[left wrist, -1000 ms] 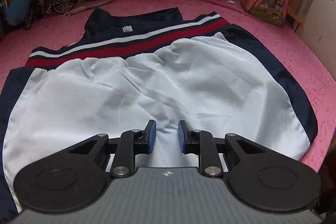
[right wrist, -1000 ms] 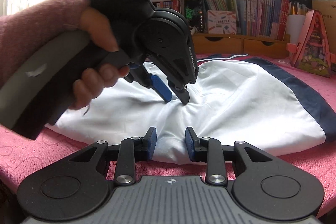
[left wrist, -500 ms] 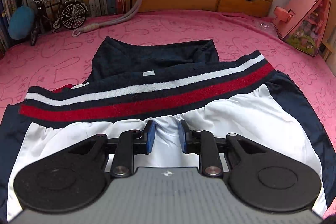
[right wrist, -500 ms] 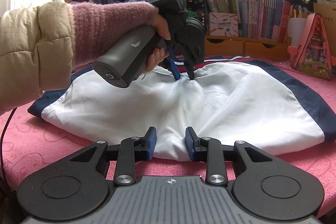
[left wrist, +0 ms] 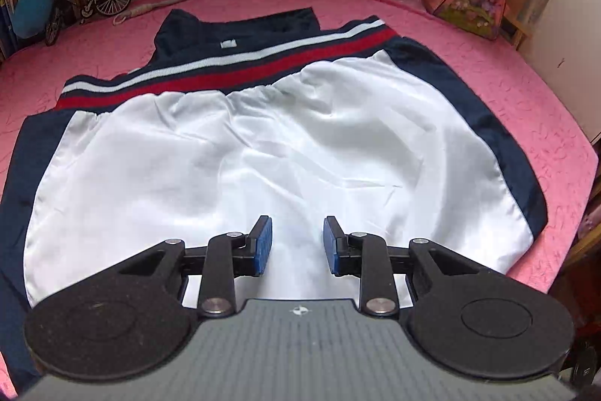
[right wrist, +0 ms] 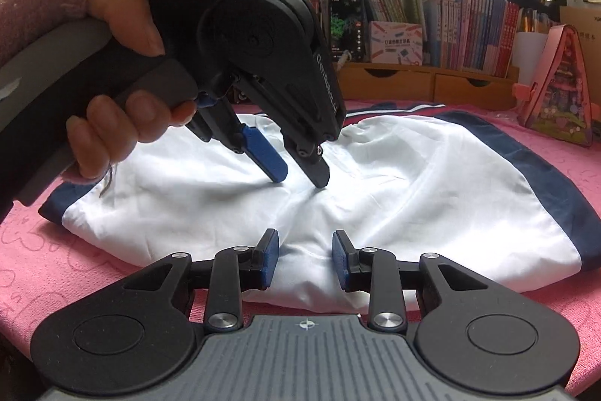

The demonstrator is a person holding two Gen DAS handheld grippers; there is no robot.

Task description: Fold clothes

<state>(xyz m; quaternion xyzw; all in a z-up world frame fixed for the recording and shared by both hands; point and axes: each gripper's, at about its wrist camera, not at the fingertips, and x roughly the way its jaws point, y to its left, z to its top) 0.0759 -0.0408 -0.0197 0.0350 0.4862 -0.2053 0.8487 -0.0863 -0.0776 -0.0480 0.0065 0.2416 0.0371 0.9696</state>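
The garment (left wrist: 270, 153) looks thin, soft and slippery; its near hem should be pinched. The jaws of the left gripper (left wrist: 296, 243) and the right gripper (right wrist: 305, 260) are opening, with loose cloth between them, not clamped.

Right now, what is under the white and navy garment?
The garment lies on a pink patterned cover, visible all round it. What sits directly beneath the fabric is covered and cannot be seen.

Raised lettering reading "GenRobot.AI" runs down the black side plate of the left gripper (right wrist: 300, 181) in the right wrist view. The book spines (right wrist: 477, 29), the white box (right wrist: 394, 44) on the shelf and the phone screen (right wrist: 346, 25) carry print too small to read.
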